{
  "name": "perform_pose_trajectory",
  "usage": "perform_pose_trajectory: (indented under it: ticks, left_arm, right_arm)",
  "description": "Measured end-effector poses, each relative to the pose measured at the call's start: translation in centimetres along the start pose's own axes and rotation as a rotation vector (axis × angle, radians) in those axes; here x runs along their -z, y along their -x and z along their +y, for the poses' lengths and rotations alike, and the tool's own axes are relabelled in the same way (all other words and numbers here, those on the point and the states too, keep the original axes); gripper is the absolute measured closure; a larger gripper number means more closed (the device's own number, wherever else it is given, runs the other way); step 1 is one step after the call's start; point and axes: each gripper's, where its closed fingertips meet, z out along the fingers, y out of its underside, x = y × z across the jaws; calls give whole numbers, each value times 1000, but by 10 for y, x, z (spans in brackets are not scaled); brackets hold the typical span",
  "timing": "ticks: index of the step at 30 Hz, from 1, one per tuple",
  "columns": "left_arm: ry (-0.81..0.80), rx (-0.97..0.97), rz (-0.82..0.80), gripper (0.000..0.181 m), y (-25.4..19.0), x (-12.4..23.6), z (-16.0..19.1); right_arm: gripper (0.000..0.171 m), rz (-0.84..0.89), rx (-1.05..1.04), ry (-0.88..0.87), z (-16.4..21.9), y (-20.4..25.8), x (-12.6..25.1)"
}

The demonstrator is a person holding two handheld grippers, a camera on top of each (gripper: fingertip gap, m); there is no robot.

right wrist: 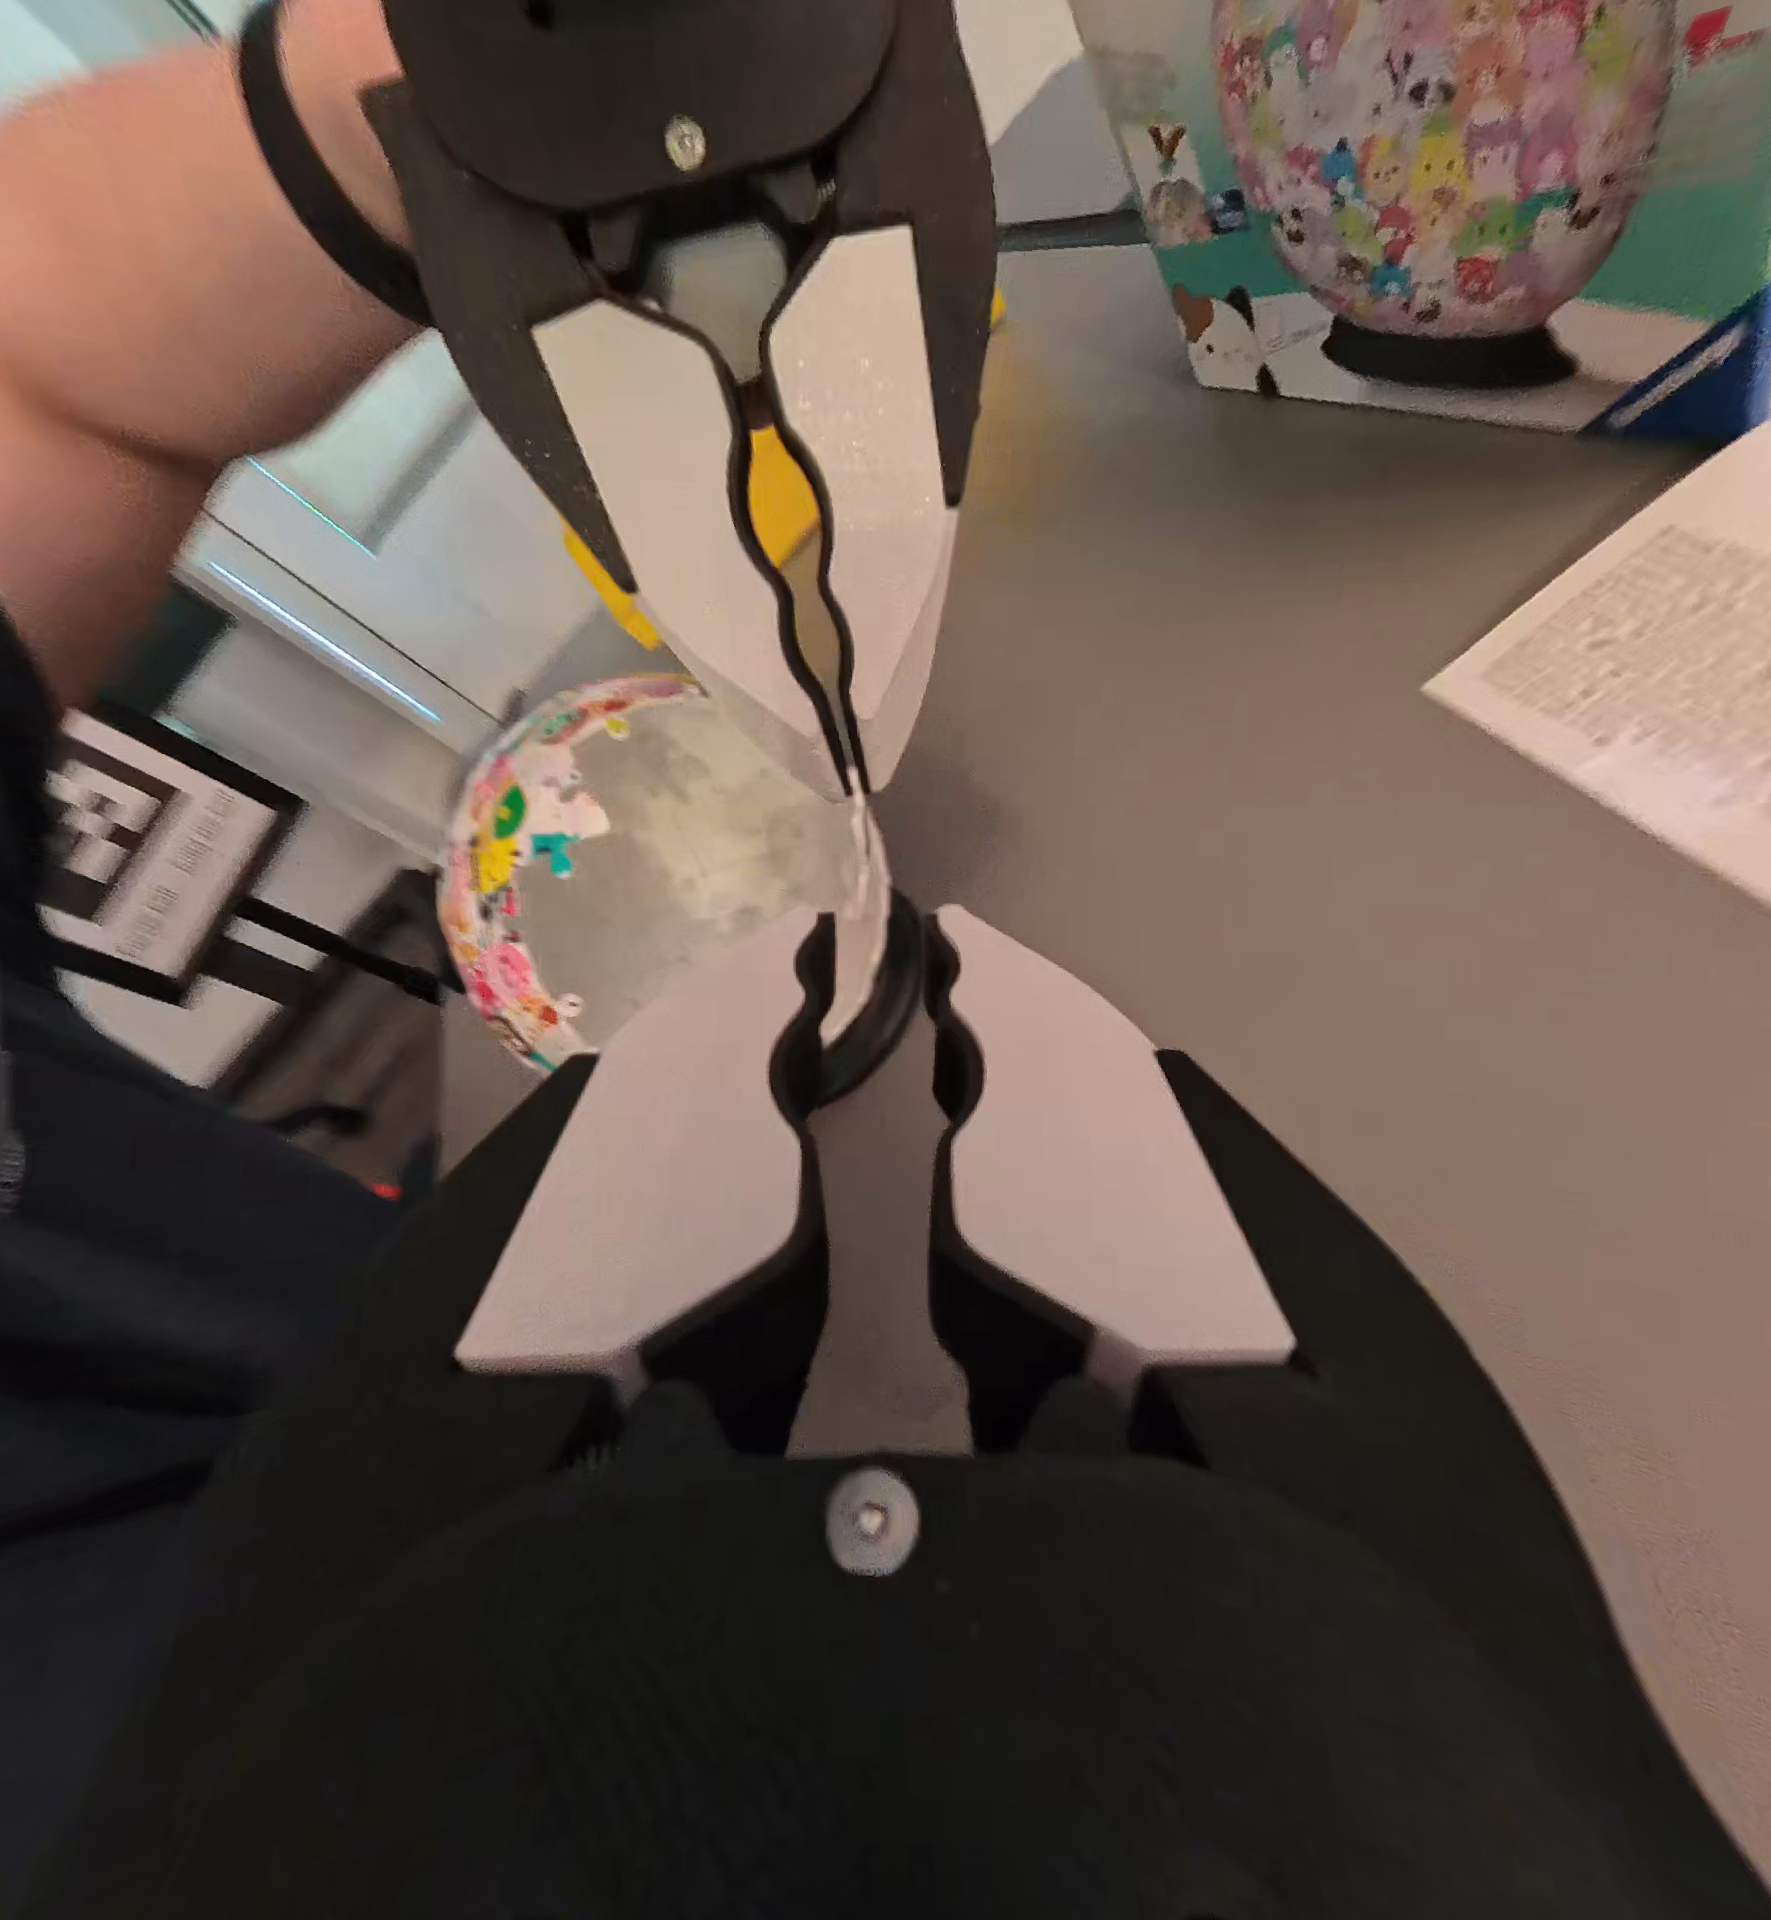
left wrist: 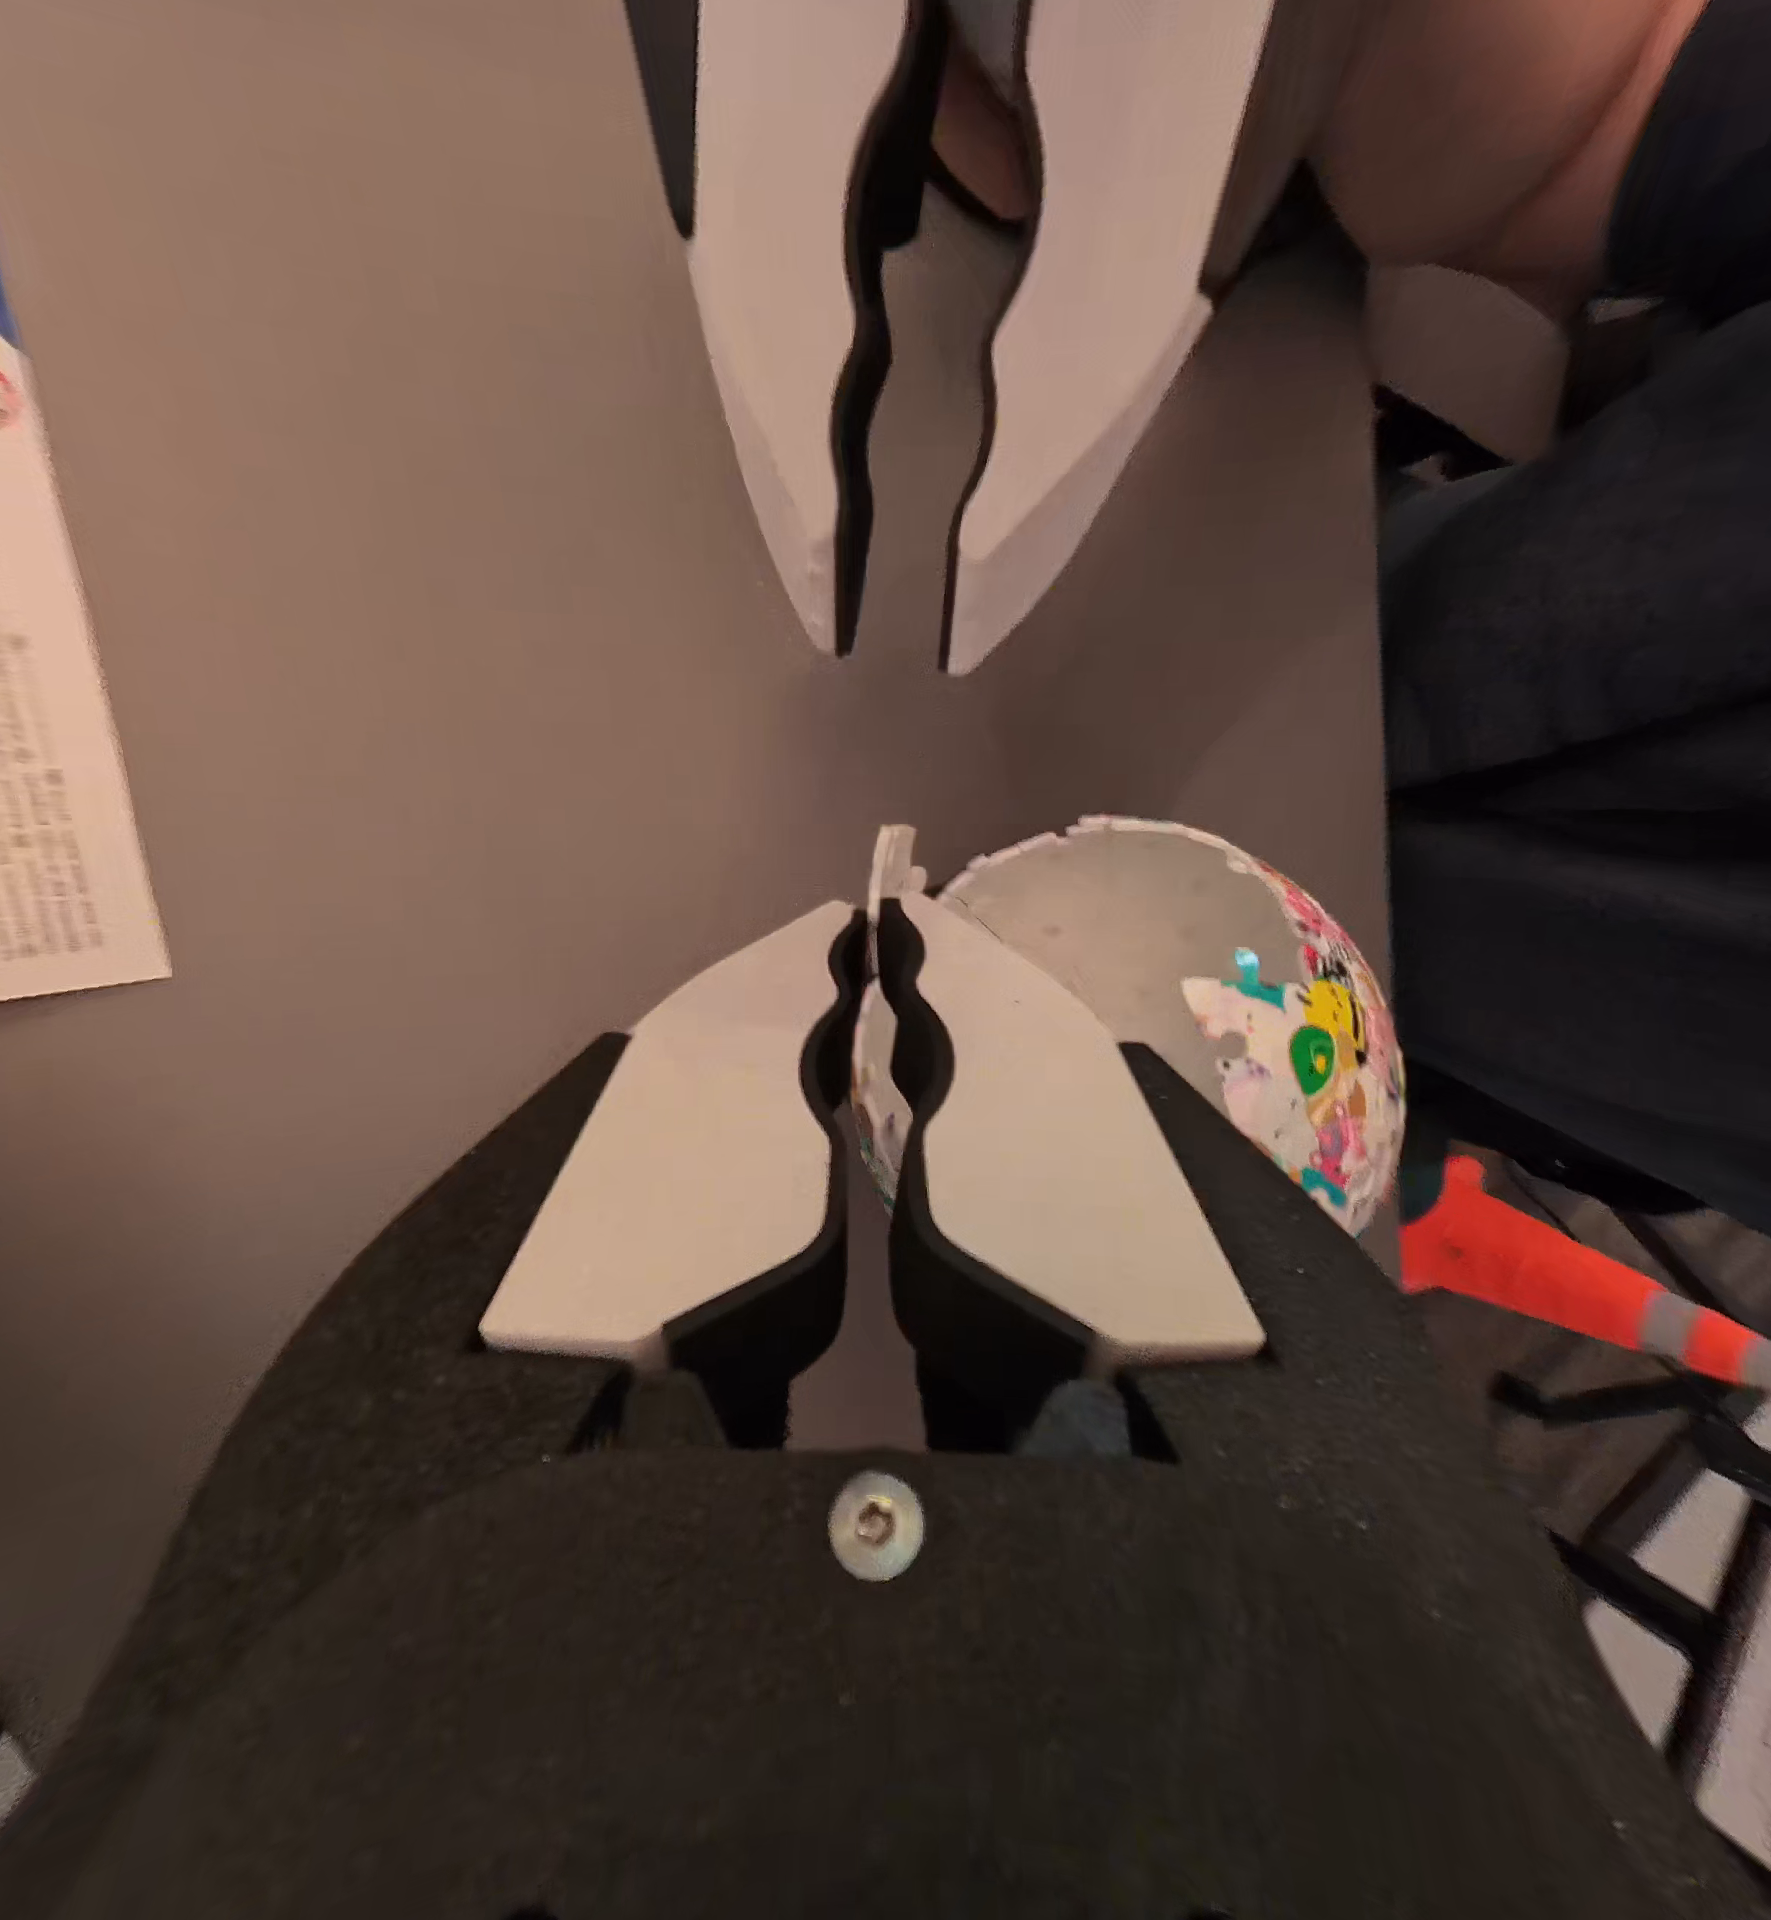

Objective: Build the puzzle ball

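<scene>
**Left gripper pinches the shell's rim, right gripper faces it**

Left wrist view: the left gripper point(left wrist: 876, 920) has its white, black-padded fingers clamped on the rim of the half-built, colourfully printed puzzle ball shell point(left wrist: 1151, 987), whose grey inside faces 12 o'clock. The right gripper point(left wrist: 896, 660) hangs at 12 o'clock, fingers slightly apart and empty, over the grey table point(left wrist: 393, 623).

Right wrist view: the right gripper point(right wrist: 876, 920), fingers parted, frames the shell's edge and a black ring point(right wrist: 886, 1023). At 10 o'clock lies the shell point(right wrist: 652, 862); at 1 o'clock, a puzzle box point(right wrist: 1432, 208).
</scene>
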Motion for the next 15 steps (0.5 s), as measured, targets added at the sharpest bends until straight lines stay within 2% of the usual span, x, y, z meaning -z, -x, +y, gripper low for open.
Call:
perform_pose_trajectory:
  ticks: [1, 4, 8, 13, 15]
  left_arm:
    - [19, -5, 13, 179, 2, -1, 3]
    - [71, -21, 62, 179, 6, -5, 6]
    - [123, -38, 127, 179, 1, -9, -1]
    - [211, -38, 140, 179, 1, -20, 5]
    - [202, -38, 141, 179, 2, -22, 4]
  right_arm:
    - [154, -23, -45, -2, 3, 1, -1]
    - [136, 9, -100, 45, 15, -3, -11]
    - [133, 0, -179, 76, 26, -4, -27]
    - [138, -8, -134, 65, 24, -7, -30]
    - [148, -33, -118, 54, 21, -5, -30]
